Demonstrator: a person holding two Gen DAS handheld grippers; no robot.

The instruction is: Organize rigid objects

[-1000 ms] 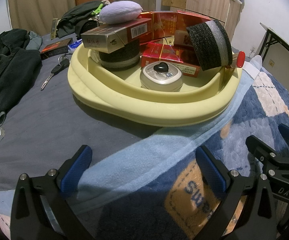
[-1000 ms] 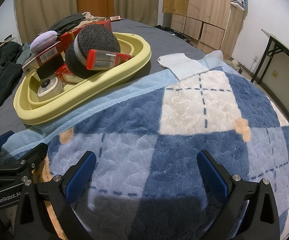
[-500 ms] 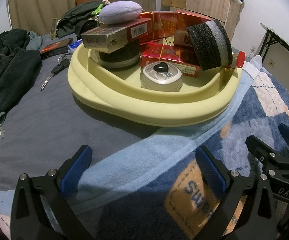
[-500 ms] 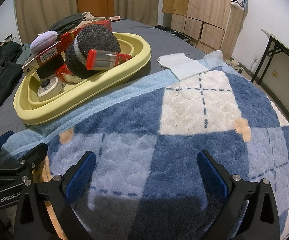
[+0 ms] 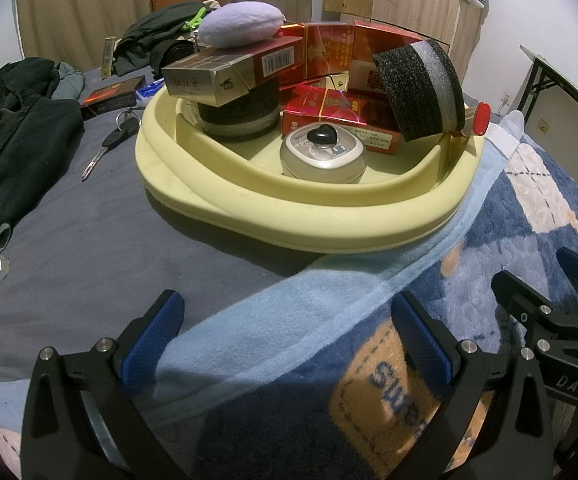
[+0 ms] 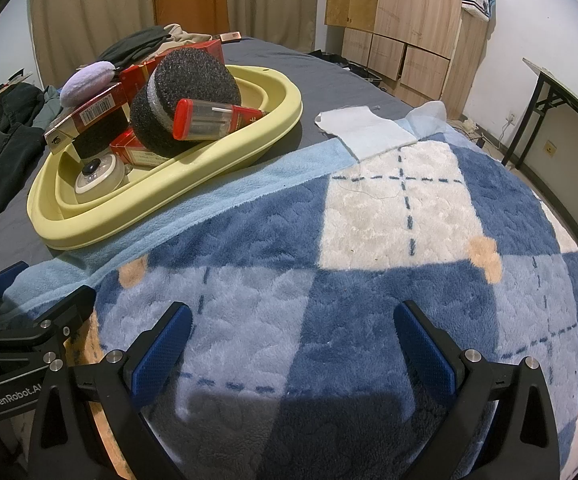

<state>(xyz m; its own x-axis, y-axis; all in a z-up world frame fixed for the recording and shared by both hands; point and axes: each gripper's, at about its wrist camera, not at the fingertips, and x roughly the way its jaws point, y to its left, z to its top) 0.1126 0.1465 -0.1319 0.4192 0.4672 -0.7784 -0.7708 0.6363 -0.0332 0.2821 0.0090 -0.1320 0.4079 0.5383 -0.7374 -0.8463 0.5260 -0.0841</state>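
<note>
1. Left gripper (image 5: 289, 332) and right gripper (image 6: 293, 338) hover wide apart, holding nothing, over a fluffy plaid blanket (image 6: 369, 240).
2. Ahead lies the pale yellow plastic basin (image 5: 329, 220), on grey sheet.
3. Inside: round tin (image 5: 323, 152), red cartons (image 5: 341, 110), black foam discs (image 5: 421, 88), lilac pouch (image 5: 241, 29).

Lower foam roll (image 5: 240, 114) half hidden
</note>
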